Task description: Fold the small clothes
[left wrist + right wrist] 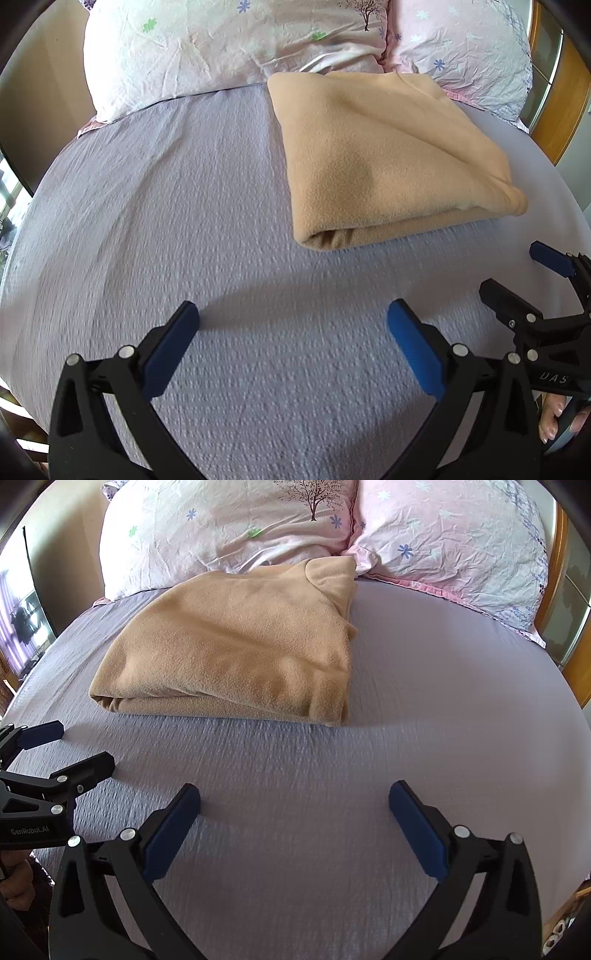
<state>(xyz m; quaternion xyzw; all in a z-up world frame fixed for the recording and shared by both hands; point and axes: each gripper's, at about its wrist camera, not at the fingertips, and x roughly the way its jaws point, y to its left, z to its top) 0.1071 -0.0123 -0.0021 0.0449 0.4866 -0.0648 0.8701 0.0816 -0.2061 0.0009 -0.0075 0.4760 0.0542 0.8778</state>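
The left tool (293, 347) gapes, holding nothing – the folded tan fleece garment (384, 155) lies ahead on the lilac bed (166, 206), touching 2 floral pillows (221, 48); the right tool (294, 827) – equally spread.

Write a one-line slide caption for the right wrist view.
Open right gripper hovers over the lavender bedsheet, short of a folded tan fleece garment lying below two floral pillows.

Motion blur smears the bedsheet (221, 369) low in both views; pillows (229, 528) run off the top edge; the folded fleece (236, 646) hides its inner layers.
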